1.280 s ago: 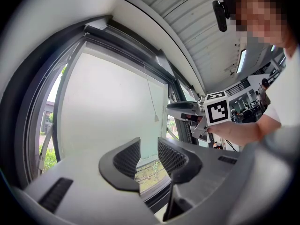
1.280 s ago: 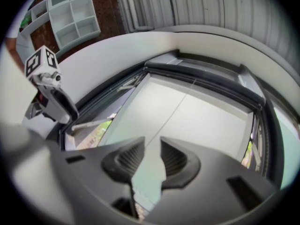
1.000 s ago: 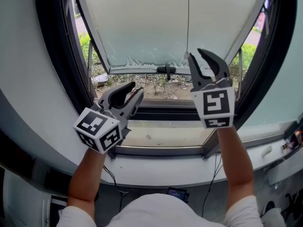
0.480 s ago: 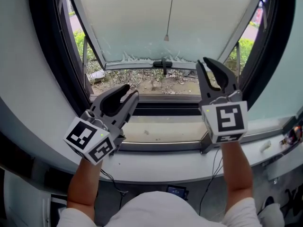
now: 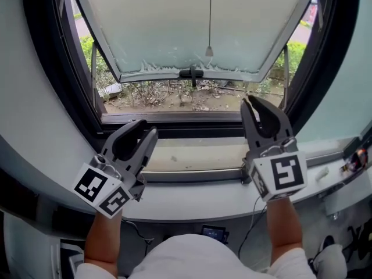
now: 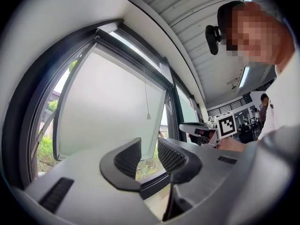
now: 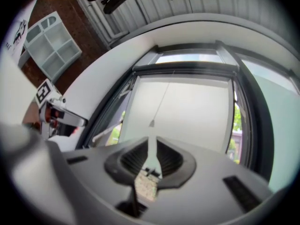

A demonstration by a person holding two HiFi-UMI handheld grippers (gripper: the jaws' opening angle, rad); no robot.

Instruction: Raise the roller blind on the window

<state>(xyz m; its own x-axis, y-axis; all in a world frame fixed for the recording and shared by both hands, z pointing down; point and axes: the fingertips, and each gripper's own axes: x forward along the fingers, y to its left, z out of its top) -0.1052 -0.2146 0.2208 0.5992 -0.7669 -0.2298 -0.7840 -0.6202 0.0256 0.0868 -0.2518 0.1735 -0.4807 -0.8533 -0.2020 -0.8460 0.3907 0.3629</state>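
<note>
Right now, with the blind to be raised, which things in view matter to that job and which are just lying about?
For the job:
roller blind, down over most of the window
pull cord, hanging in front of it

Just lying about:
black window handle
small white object on the sill, far right
dark device below the sill

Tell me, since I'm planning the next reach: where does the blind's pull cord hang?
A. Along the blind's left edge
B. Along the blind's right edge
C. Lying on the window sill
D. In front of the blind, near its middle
D: the pull cord hangs straight down in front of the roller blind, near its middle, and ends in a small weight above the blind's lower edge.
</note>
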